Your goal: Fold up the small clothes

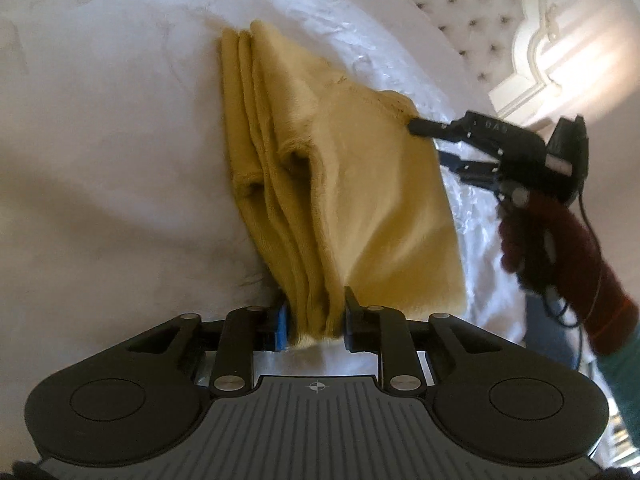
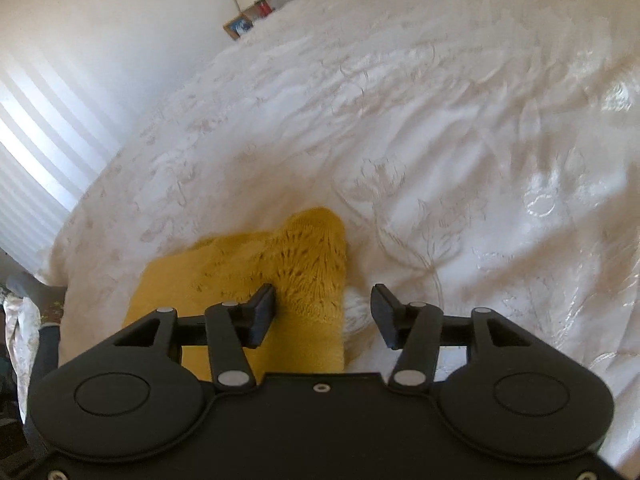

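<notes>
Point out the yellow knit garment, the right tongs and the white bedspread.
yellow knit garment [image 1: 384,216]: left wrist view, on its flat top fold.
right tongs [image 2: 323,312]: right wrist view, midway between the two fingertips.
white bedspread [image 2: 460,128]: right wrist view, on a bare embroidered stretch beyond the garment.

The folded cloth [image 1: 360,200] is mustard yellow, with an open knitted lace pattern at one corner. The bedspread [image 2: 460,140] is white with a shiny embroidered flower pattern. Both claws are black, the left claw [image 1: 316,322] with a blue pad. The glove [image 1: 560,248] is dark red.
</notes>
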The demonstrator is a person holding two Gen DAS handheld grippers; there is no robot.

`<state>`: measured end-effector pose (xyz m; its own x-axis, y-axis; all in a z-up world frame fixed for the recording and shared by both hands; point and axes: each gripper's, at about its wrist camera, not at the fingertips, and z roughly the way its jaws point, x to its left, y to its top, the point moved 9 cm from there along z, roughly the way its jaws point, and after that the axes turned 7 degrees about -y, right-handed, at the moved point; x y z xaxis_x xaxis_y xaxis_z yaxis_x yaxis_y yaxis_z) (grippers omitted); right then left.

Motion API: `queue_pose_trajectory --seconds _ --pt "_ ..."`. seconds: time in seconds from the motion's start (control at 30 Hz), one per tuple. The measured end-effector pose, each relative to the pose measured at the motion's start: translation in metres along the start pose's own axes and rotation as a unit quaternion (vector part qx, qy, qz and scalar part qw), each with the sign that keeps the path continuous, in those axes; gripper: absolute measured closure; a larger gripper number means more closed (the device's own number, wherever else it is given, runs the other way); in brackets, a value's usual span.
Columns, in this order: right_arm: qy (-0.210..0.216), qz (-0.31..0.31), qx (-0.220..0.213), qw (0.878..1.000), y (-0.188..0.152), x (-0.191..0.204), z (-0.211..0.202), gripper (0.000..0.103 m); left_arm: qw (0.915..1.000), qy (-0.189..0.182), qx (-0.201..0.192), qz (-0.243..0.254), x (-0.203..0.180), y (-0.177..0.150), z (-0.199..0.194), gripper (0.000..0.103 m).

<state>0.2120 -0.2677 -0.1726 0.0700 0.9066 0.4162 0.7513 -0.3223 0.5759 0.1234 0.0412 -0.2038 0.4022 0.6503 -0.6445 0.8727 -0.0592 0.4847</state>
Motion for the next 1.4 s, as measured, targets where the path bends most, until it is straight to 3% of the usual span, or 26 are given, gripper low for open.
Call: queue_pose_trajectory --seconds 0.13,0.3,0.4,0.53,0.7,0.8,0.87,0.97,1.07,1.17,1.27,1.4 --pt "0.014 -0.010 -0.029 0.999 -0.006 0.007 -0.028 0.043 0.9980 0.017 -0.030 0.054 -0.018 0.011 -0.023 0.077" --pt "0.006 -0.038 -0.039 0.998 -0.024 0.011 -0.048 0.043 0.9862 0.037 -0.087 0.136 -0.050 0.052 -0.042 0.071" --pt "-0.008 -0.056 -0.035 0.998 -0.039 0.015 -0.050 0.043 0.9784 0.059 -0.110 0.165 -0.061 0.082 -0.027 0.062" --pt "-0.019 -0.065 -0.021 0.998 -0.063 0.018 -0.048 0.043 0.9735 0.085 -0.123 0.173 -0.060 0.111 0.009 0.061" --pt "-0.043 -0.081 0.004 0.996 -0.095 0.011 -0.041 0.039 0.9687 0.145 -0.112 0.168 -0.031 0.127 0.048 0.061" --pt "-0.058 -0.087 0.003 0.994 -0.107 0.002 -0.045 0.040 0.9613 0.205 -0.087 0.162 0.006 0.116 0.039 0.057" --pt "-0.064 -0.088 0.009 0.994 -0.111 0.000 -0.051 0.040 0.9639 0.206 -0.096 0.138 0.021 0.110 0.029 0.050" --pt "-0.065 -0.075 0.003 0.995 -0.100 0.000 -0.061 0.037 0.9711 0.189 -0.105 0.101 0.031 0.104 0.017 0.049" --pt "-0.054 -0.072 -0.051 0.995 -0.073 0.008 -0.071 0.037 0.9702 0.189 -0.106 0.108 0.030 0.102 0.014 0.048" --pt "-0.056 -0.074 -0.076 0.993 -0.041 0.013 -0.063 0.036 0.9708 0.187 -0.108 0.103 0.031 0.099 0.012 0.048" --pt "-0.061 -0.077 -0.078 0.992 -0.018 0.016 -0.038 0.036 0.9718 0.184 -0.110 0.098 0.031 0.102 0.016 0.048" --pt "-0.087 -0.076 -0.051 0.992 -0.007 0.007 0.007 0.035 0.9719 0.180 -0.116 0.098 0.033 0.102 0.018 0.047"
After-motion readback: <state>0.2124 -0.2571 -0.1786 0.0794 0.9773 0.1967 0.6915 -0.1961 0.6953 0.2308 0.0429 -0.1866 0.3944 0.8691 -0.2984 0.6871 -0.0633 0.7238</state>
